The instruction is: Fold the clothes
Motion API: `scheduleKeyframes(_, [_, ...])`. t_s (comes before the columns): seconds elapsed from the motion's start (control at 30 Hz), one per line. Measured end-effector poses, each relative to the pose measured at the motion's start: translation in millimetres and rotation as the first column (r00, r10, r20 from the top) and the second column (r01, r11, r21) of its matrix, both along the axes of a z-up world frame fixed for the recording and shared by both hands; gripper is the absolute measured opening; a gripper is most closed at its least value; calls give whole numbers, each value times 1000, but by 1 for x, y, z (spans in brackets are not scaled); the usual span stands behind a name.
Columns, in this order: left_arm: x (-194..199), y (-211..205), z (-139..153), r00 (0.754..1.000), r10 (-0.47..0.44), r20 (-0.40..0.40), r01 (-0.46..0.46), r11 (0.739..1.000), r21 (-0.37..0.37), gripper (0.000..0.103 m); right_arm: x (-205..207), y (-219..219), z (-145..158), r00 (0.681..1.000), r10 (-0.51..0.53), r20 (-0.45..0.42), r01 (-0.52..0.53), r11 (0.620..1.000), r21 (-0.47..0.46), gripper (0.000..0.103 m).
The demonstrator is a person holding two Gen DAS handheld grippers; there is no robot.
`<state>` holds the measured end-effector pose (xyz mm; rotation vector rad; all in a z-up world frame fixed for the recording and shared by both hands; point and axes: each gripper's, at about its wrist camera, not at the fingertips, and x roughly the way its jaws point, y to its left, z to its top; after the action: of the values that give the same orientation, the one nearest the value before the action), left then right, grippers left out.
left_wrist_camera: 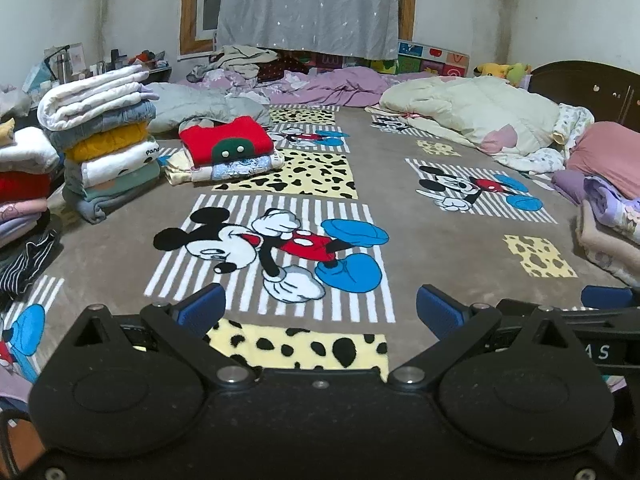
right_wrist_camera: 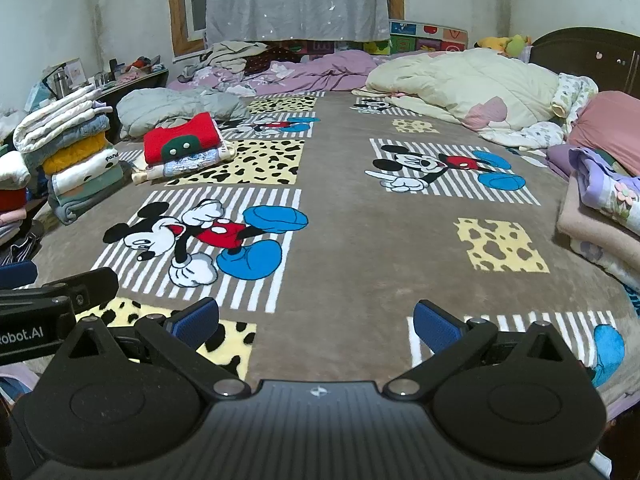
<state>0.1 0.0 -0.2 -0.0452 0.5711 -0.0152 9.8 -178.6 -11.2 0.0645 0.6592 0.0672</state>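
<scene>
My left gripper (left_wrist_camera: 318, 310) hovers open over the near edge of a brown Mickey Mouse blanket (left_wrist_camera: 400, 216), nothing between its blue pads. My right gripper (right_wrist_camera: 314, 322) is also open and empty, beside it on the right. A folded red sweater (left_wrist_camera: 226, 142) lies on a small pile of folded clothes at the left middle, also seen in the right wrist view as the red sweater (right_wrist_camera: 180, 140). A tall stack of folded clothes (left_wrist_camera: 104, 140) stands at the far left. Unfolded clothes (left_wrist_camera: 240, 62) lie heaped at the back under the curtain.
A cream quilt (left_wrist_camera: 472, 114) and purple bedding (left_wrist_camera: 332, 86) lie at the back. Folded blankets and a pink pillow (right_wrist_camera: 600, 184) sit at the right edge. A dark cabinet (left_wrist_camera: 584, 88) stands back right, a cluttered side table (left_wrist_camera: 80, 64) back left.
</scene>
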Motion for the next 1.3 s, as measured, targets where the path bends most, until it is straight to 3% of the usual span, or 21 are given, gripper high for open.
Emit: scheduleKeyframes(1.3, [2,-1,2,1000,-6,-5,6,1000,-11,103,-4,-1,-2,1000,-6,6,7,1000,-4,103])
